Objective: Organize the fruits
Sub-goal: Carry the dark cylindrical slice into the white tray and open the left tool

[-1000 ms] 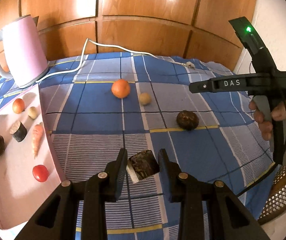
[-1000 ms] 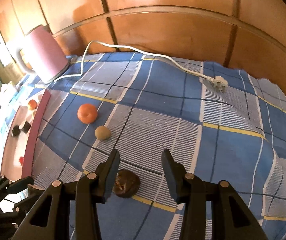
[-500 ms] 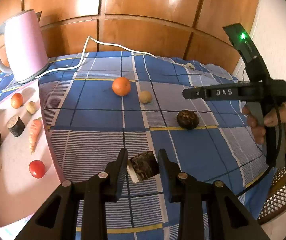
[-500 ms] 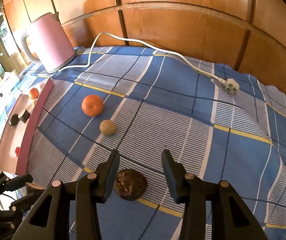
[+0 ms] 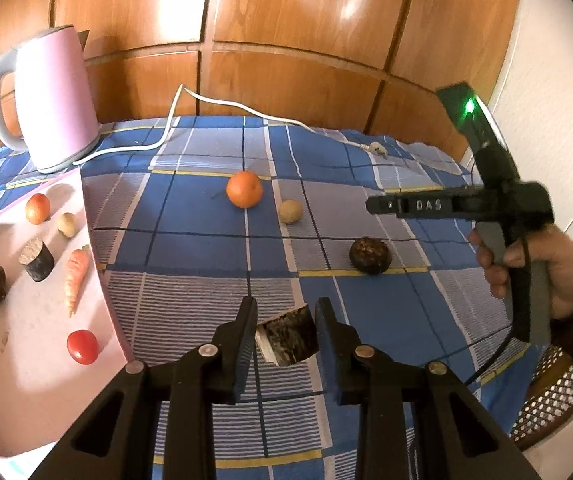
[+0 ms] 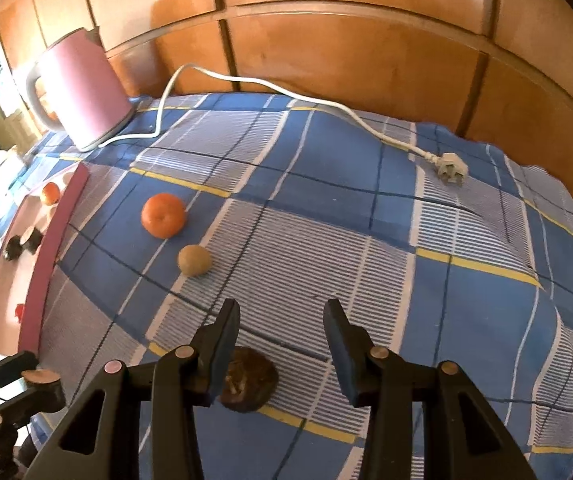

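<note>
My left gripper [image 5: 284, 316] is shut on a dark cut chunk with a pale face [image 5: 286, 336], held above the checked cloth. It also shows in the right wrist view [image 6: 40, 378]. My right gripper [image 6: 280, 316] is open and empty, just above a dark brown round fruit [image 6: 248, 380], which also shows in the left wrist view [image 5: 368, 255]. An orange [image 5: 244, 189] and a small tan fruit [image 5: 290, 211] lie on the cloth. The pink tray [image 5: 26, 360] at left holds a tomato [image 5: 82, 346], a carrot [image 5: 75, 278], a dark cut chunk [image 5: 37, 260] and other small items.
A pink kettle [image 5: 52, 100] stands at the back left, its white cord and plug [image 6: 450, 168] trailing across the back of the cloth. A wooden panel wall closes the back. A wicker basket [image 5: 546, 396] sits off the right edge.
My right gripper has moved forward and lower over the dark brown fruit. My left gripper still holds the chunk, and its view has shifted slightly right and nearer.
</note>
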A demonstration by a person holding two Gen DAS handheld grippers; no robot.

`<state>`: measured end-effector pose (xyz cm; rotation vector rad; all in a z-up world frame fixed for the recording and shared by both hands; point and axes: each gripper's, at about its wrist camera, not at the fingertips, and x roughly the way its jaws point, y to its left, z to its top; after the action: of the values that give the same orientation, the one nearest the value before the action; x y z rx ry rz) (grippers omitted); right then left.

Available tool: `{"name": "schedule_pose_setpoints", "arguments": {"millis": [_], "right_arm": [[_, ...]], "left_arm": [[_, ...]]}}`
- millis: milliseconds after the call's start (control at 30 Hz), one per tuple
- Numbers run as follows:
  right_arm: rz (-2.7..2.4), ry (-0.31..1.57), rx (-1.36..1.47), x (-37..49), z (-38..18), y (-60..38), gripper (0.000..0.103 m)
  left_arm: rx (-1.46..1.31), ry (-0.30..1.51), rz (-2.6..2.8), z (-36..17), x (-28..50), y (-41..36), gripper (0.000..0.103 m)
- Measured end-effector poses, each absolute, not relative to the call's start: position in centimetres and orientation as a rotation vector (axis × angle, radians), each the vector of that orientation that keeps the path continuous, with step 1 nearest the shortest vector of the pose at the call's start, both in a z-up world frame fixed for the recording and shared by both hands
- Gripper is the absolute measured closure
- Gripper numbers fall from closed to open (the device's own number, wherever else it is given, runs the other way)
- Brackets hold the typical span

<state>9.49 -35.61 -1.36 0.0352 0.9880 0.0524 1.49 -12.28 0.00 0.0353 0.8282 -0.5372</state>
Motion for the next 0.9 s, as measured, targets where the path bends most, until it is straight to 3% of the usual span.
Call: {"name": "schedule_pose_setpoints", "arguments": {"millis": [500,600,900], "right_arm": [[0.126,1.007,0.026,9.5,-1.5,-34.0,0.06],[0.156,0.993,0.022,9.9,-1.2,-32.6,0.06],[0.14,1.04,0.068,13.8,-4.4,-28.7,0.06]], "left_arm": [[-0.122,0.742,-0.401,3.4,3.2,-3.4,0.074],[-0.142,0.744,-0.366,3.2,3.5,-1.9,0.08],[-0.165,0.741,-0.323,2.5,4.4,0.1,0.082]]}}
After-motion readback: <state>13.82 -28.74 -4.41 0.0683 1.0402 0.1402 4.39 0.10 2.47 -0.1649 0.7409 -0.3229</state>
